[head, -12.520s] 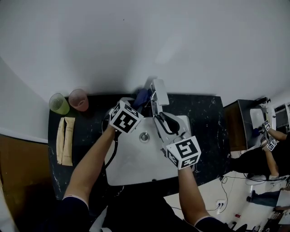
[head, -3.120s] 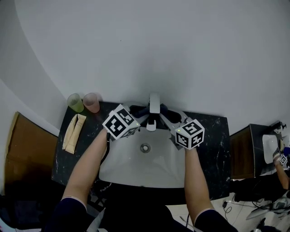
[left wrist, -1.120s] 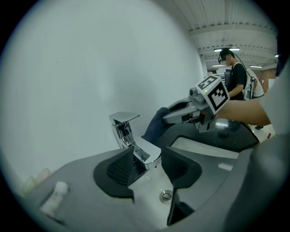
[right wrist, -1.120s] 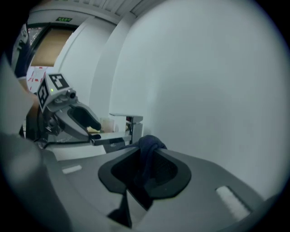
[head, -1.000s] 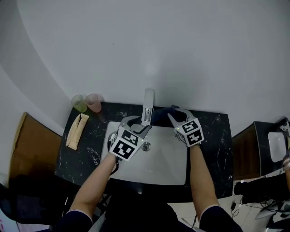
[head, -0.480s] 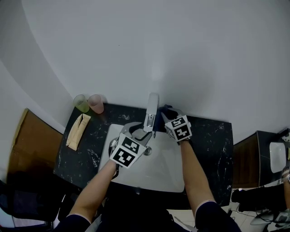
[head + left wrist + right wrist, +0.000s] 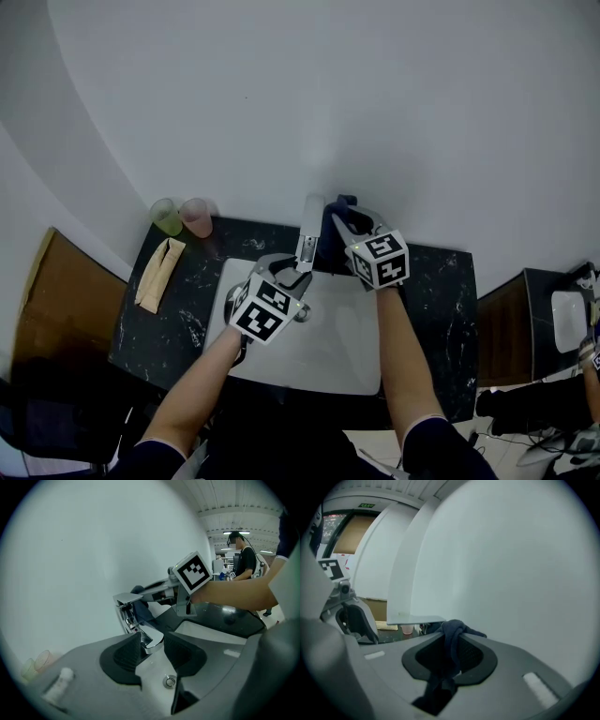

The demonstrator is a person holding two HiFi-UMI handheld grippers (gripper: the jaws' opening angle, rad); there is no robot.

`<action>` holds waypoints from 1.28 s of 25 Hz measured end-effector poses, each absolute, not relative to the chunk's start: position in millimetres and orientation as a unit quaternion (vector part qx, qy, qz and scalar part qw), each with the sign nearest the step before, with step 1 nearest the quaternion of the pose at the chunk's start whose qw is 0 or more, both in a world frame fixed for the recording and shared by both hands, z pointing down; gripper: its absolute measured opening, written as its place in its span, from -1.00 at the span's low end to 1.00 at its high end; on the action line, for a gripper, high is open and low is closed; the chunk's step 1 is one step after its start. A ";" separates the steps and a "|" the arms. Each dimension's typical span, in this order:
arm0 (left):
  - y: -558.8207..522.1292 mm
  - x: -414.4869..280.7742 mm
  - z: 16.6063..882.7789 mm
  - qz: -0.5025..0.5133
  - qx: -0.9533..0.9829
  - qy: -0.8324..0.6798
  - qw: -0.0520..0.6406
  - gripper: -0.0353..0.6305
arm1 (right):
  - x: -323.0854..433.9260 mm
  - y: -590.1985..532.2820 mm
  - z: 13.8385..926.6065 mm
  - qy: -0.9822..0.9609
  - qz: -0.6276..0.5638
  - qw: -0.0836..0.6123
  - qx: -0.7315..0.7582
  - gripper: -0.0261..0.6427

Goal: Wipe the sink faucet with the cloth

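Cloth [image 7: 451, 632] looks soft, limp and light. The right hand-held gripper [image 7: 450, 644] is clamped on a bunched fold, tail dangling, just right of the faucet [image 7: 307, 242]. The faucet is rigid, likely slick chrome. The left hand-held gripper [image 7: 152, 640] has jaws apart, just been closing, with the spout between them and not clearly pinched.

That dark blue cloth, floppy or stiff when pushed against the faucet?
Likely floppy: the cloth bunches and droops between the right hand-held gripper's jaws. Probably light, since a narrow pinch carries it. It should fold around the faucet rather than push back.
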State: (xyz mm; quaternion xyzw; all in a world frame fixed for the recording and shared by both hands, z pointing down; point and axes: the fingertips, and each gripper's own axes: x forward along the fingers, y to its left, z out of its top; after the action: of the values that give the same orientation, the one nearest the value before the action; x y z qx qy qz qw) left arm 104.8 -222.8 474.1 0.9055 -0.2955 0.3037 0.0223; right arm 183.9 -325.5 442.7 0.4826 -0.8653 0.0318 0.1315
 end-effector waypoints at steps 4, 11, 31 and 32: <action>-224.4 105.0 473.1 0.301 0.907 -0.293 0.023 -0.42 | 179.1 -322.6 399.2 -0.872 -0.010 0.113 0.476 -0.71; -223.4 106.4 472.5 0.294 0.910 -0.292 0.023 -0.42 | 139.8 -305.0 351.7 -0.889 -0.103 0.164 0.415 -0.70; -223.0 106.2 472.4 0.283 0.915 -0.284 0.040 -0.42 | 111.7 -342.3 386.5 -0.905 -0.065 0.221 0.358 -0.70; -223.1 106.4 472.3 0.282 0.916 -0.283 0.041 -0.42 | 111.2 -339.2 386.0 -0.905 -0.066 0.222 0.356 -0.71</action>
State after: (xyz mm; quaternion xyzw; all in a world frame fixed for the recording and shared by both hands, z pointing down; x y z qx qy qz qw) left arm 106.4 -223.1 472.3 0.9158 -0.2832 0.2819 0.0413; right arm 111.2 -339.2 386.0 0.3561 -0.9052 -0.0657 0.2224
